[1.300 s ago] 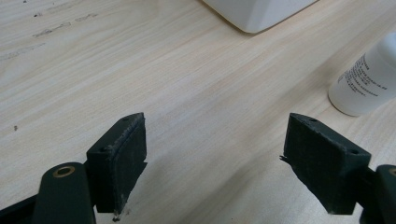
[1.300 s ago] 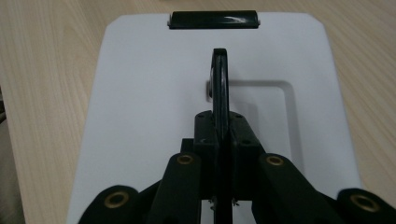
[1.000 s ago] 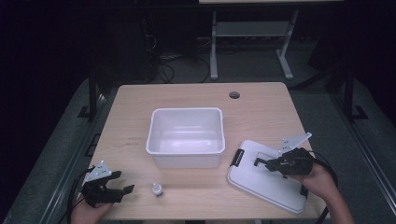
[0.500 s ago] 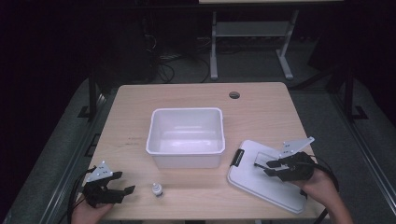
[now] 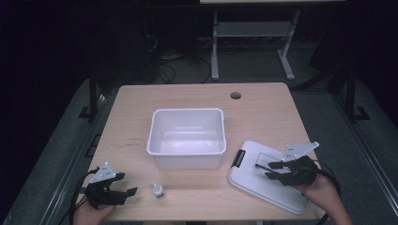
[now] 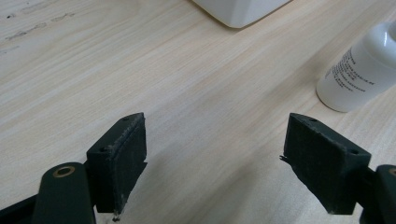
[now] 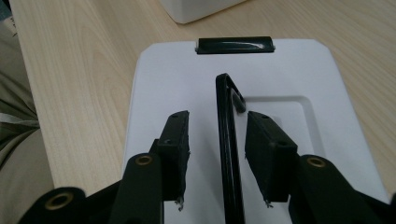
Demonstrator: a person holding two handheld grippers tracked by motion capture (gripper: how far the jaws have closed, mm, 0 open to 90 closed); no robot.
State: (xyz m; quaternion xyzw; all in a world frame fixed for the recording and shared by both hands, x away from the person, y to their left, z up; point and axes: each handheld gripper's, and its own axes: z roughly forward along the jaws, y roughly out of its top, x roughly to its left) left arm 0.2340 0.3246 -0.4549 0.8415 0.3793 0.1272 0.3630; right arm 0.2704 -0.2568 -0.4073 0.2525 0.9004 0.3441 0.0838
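Note:
A white lid (image 5: 263,190) lies flat on the table at the right, with a black latch (image 5: 237,158) on its near-left edge. Its thin black handle (image 7: 228,140) stands up between the jaws of my right gripper (image 7: 218,119), which have just been opening. A gap shows on each side of the handle, so the pads do not press it. In the high view the right gripper (image 5: 268,170) hovers over the lid's middle. My left gripper (image 5: 126,183) rests open at the front left, nothing between its pads (image 6: 121,154). A small white bottle (image 5: 158,191) stands just right of it.
An empty white bin (image 5: 186,111) sits at the table's centre, between the two grippers and farther back. A round cable hole (image 5: 235,95) is at the back right. The table's front edge runs close to both hands.
The right gripper's jaws have spread apart around the lid's handle, letting it go. The lid stays flat on the table. The left gripper and the bottle have not moved.

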